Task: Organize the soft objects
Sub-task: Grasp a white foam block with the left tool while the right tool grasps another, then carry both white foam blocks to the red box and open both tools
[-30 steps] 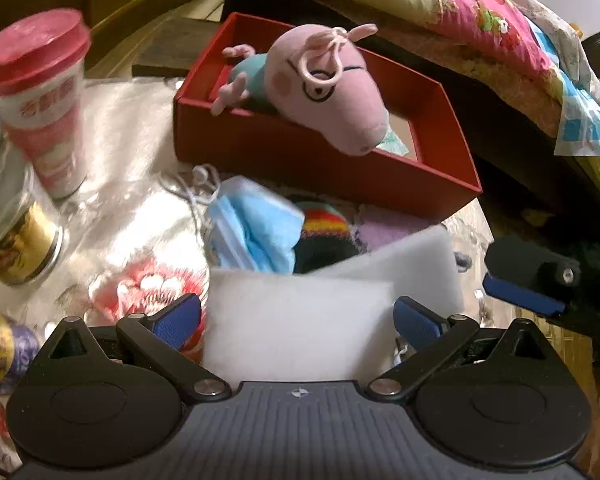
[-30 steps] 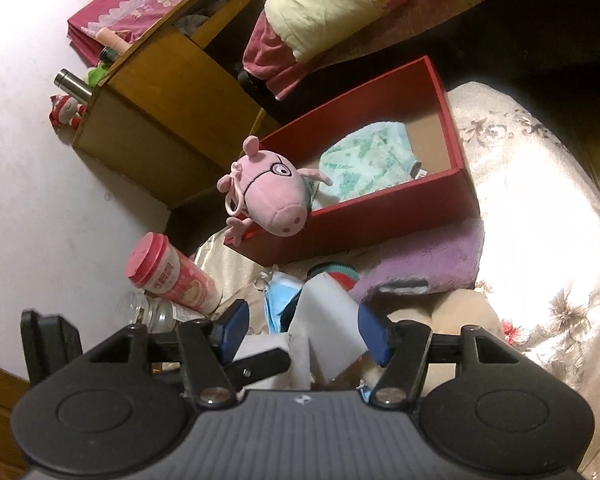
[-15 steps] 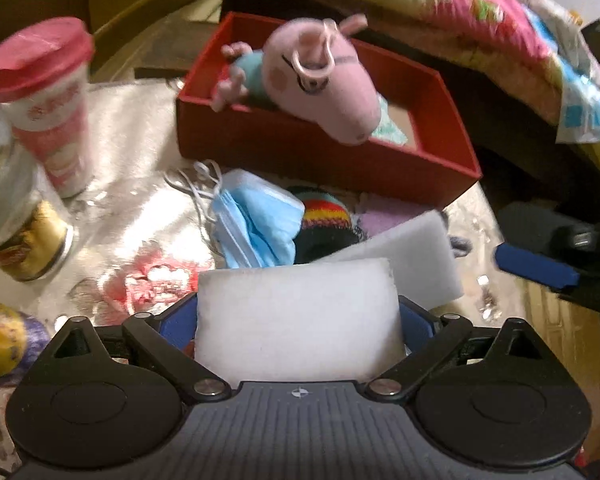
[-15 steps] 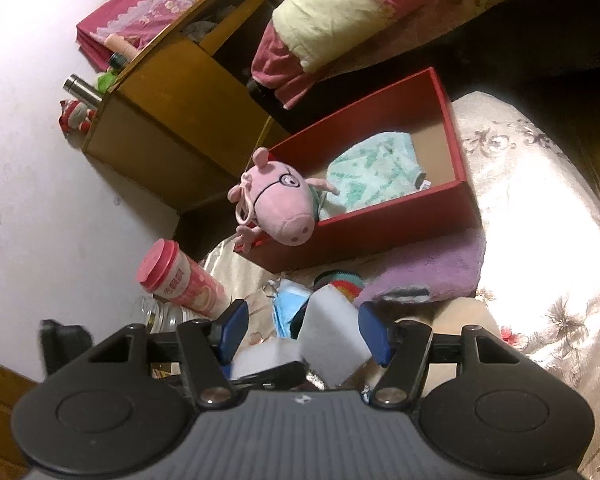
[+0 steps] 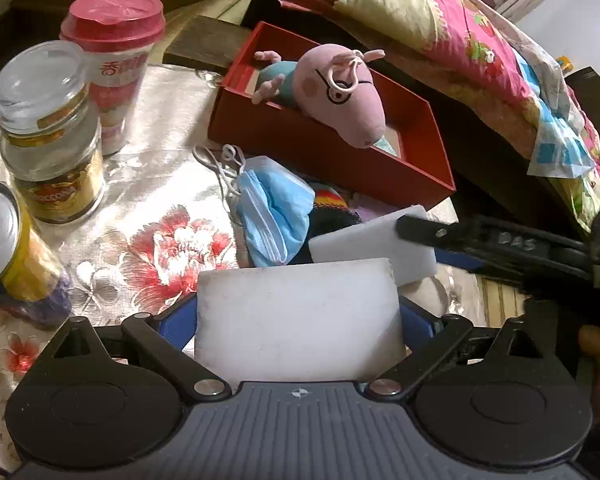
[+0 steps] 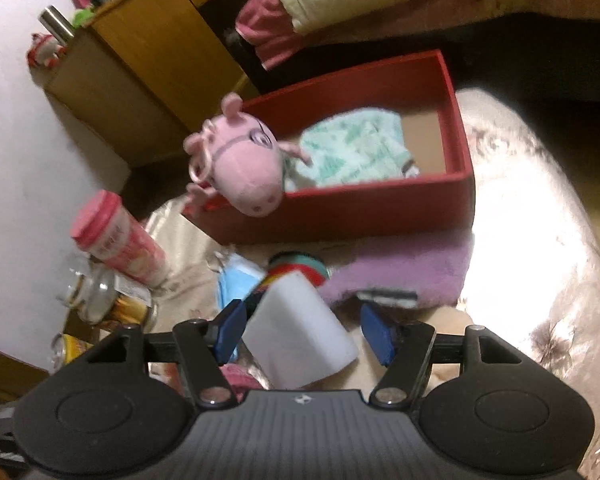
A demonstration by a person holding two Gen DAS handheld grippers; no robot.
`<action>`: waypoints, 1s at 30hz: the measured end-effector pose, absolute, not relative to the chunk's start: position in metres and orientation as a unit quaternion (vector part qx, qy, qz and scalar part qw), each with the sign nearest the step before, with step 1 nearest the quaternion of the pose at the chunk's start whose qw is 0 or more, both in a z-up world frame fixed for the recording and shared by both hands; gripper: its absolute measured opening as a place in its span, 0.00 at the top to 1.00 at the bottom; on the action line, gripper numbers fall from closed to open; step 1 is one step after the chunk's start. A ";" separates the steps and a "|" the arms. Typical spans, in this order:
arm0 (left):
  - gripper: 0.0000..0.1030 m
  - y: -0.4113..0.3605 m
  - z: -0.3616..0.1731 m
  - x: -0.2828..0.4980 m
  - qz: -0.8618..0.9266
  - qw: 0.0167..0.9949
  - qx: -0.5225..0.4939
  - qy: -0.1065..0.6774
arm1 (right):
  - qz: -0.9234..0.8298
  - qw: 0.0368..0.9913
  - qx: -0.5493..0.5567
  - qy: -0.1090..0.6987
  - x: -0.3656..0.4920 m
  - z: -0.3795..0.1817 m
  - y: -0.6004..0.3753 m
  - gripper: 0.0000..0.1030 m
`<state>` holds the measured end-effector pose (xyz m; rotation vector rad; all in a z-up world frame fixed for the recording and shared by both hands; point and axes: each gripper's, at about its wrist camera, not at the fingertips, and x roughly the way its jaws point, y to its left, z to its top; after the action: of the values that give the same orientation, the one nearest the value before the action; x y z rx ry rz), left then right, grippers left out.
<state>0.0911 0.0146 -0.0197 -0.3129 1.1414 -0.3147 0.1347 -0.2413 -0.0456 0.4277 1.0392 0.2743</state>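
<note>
My left gripper (image 5: 298, 320) is shut on a white sponge block (image 5: 296, 316), which fills the gap between its blue pads. A second white sponge (image 5: 372, 244) lies tilted on the pile beside it. My right gripper (image 6: 302, 334) straddles this second sponge (image 6: 300, 336); its jaws are opening and a gap shows beside the right pad. One of its black fingers (image 5: 428, 232) lies across that sponge. Behind stands a red box (image 5: 324, 156) holding a pink pig plush (image 5: 336, 92) and a green-white cloth (image 6: 352, 152). A blue face mask (image 5: 272, 208), a striped sock (image 5: 332, 208) and a purple towel (image 6: 400, 272) lie before the box.
At the left of the flowered tablecloth (image 5: 160, 184) stand a pink-lidded cup (image 5: 112, 60), a glass jar (image 5: 48, 132) and a yellow can (image 5: 4, 240). A quilt-covered bed (image 5: 460, 40) rises behind the box, and a wooden cabinet (image 6: 140, 68) stands by the wall.
My left gripper has shut on the near sponge and lifted it a little. The right gripper has come in over the second sponge and its pads have spread slightly.
</note>
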 end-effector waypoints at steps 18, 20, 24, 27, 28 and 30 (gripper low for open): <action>0.08 0.019 -0.020 0.092 -0.142 0.824 -0.131 0.532 | 0.180 0.828 0.188 0.497 0.125 -0.042 -0.224 0.97; 0.08 0.020 -0.019 0.092 -0.135 0.829 -0.127 0.528 | 0.187 0.827 0.199 0.491 0.122 -0.036 -0.227 0.97; 0.09 0.021 -0.018 0.093 -0.128 0.834 -0.121 0.523 | 0.191 0.829 0.217 0.479 0.117 -0.026 -0.235 0.97; 0.09 0.020 -0.016 0.093 -0.124 0.839 -0.114 0.518 | 0.189 0.832 0.225 0.471 0.114 -0.019 -0.239 0.97; 0.09 0.020 -0.015 0.092 -0.123 0.841 -0.112 0.515 | 0.190 0.833 0.229 0.467 0.113 -0.016 -0.241 0.97; 0.09 0.019 -0.011 0.092 -0.122 0.846 -0.105 0.508 | 0.194 0.835 0.235 0.459 0.111 -0.010 -0.244 0.97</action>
<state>0.0916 0.0190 -0.0114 -0.2217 1.0713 -0.2573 0.1105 -0.2440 -0.0097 0.4981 0.9714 0.4115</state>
